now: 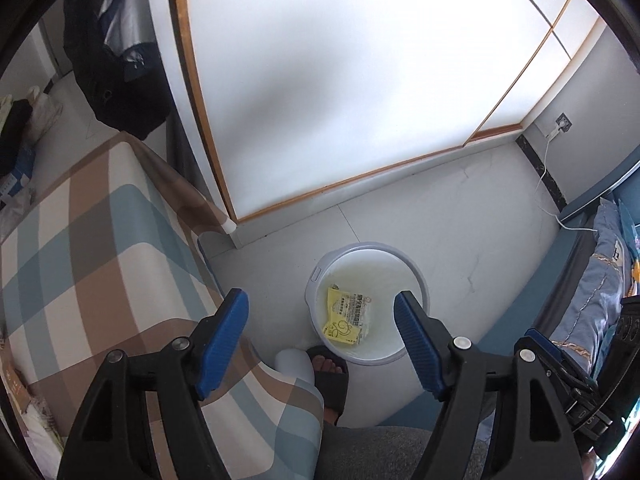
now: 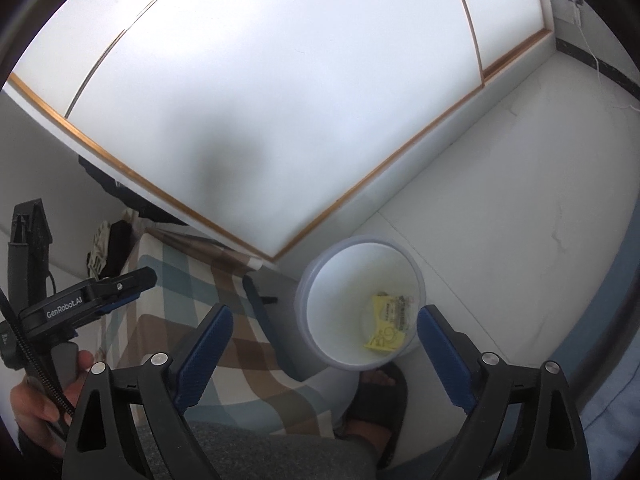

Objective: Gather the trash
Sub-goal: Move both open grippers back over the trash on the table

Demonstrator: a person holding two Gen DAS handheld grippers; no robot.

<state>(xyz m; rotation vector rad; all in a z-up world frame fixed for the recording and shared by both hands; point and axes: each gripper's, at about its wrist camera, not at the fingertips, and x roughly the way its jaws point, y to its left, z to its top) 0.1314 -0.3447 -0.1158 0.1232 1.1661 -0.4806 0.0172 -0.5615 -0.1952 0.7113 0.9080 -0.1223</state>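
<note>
A round white bin [image 1: 320, 270] stands on the pale floor, and a yellow and white printed wrapper [image 1: 344, 316] lies flat at its bottom. High above it my left gripper [image 1: 320, 298] points down, open, its blue pads empty. The right wrist view shows the same bin [image 2: 310, 300] and wrapper [image 2: 390, 326] below my right gripper [image 2: 324, 314], which is open wide with nothing between its fingers. The left gripper's black body [image 2: 86, 300] shows at that view's left, held by a hand [image 2: 40, 400].
A bed with a checked blue, brown and cream cover [image 1: 92, 260] fills the left. A white sliding wardrobe door [image 1: 340, 80] stands behind the bin. A foot in a black slipper [image 1: 330, 376] rests beside the bin. Bedding [image 1: 592, 280] and a white charging cable [image 1: 544, 184] lie right.
</note>
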